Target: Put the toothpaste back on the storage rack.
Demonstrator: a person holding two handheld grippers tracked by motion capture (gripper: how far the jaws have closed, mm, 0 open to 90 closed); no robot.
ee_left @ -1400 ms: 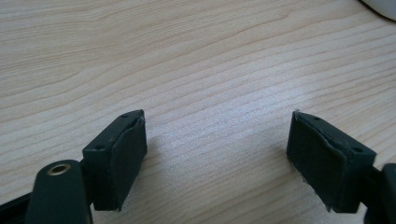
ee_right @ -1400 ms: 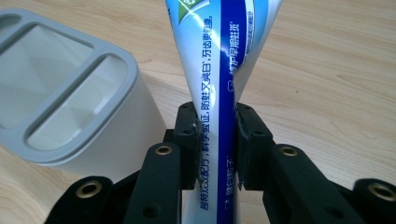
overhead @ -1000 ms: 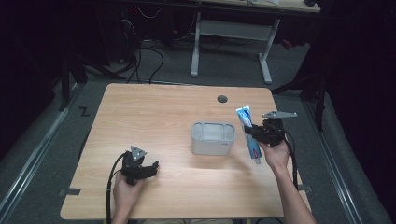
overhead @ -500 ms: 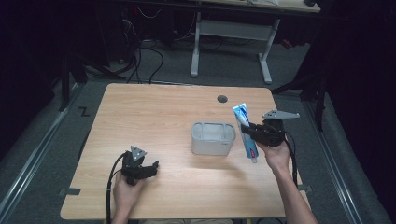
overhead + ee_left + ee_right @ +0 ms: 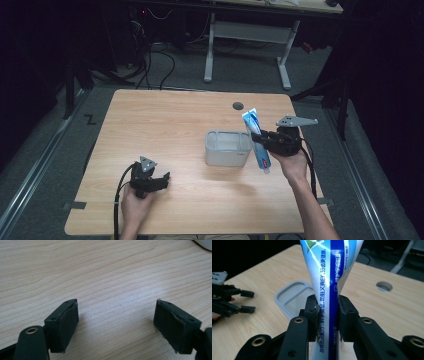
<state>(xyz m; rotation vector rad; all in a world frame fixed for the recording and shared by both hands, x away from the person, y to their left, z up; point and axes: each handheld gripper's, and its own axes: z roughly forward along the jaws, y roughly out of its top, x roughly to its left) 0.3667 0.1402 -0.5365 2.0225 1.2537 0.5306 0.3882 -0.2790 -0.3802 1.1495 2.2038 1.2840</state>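
Right gripper [image 5: 266, 141] clamped on the toothpaste tube [image 5: 257, 140] mid-body — tube held off the table, long axis near upright, cap end down, just right of the grey bin [image 5: 227, 148]. Bin opening lies to the gripper's left. Left gripper [image 5: 159, 181] jaws apart, holding nothing, well away — right is nearer.

Dim room, grey floor [image 5: 45, 150], white-legged desk [image 5: 250, 30]

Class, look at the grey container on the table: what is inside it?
The grey container shows a pale, bare interior in the high view, with nothing visible in it. In the right gripper view, the toothpaste tube held by the right gripper covers the container's near side, so that part cannot be checked.
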